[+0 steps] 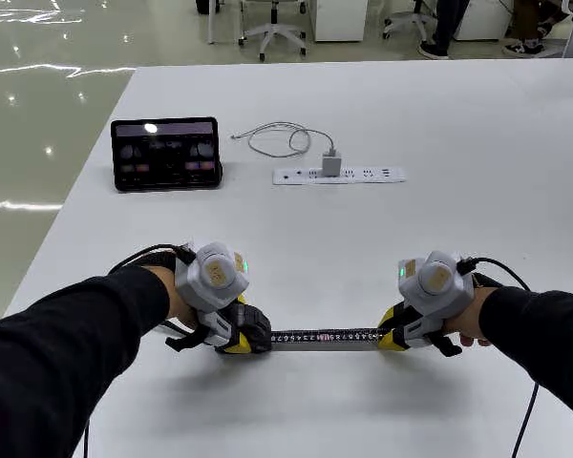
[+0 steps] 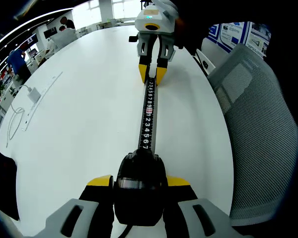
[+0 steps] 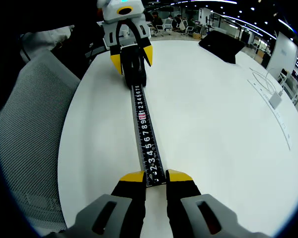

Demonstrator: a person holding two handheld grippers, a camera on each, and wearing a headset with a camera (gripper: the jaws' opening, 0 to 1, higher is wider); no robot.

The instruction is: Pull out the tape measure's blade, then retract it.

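While blade [image 1: 325, 336] lies pulled out flat on table [image 1: 363, 239] between grippers | left gripper [image 1: 235, 339] clamped on tape measure case [image 2: 140, 184] | right gripper [image 3: 152, 176] nipping blade end | tablet [image 1: 165, 153], power strip [image 1: 339, 176] well behind

The blade [image 1: 325, 336] spans the table [image 1: 363, 239] from the tape measure [image 1: 255, 329] in the left tongs [image 1: 239, 343] to the right tongs [image 1: 392, 337], with the tablet [image 1: 165, 153] and power strip [image 1: 339, 176] behind.

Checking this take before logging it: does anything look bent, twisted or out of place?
Nothing stands out. The blade runs straight and flat, without a kink, from the case clamped in the left gripper to the right gripper pinching its tip. The tablet and power strip sit neatly on the table behind.
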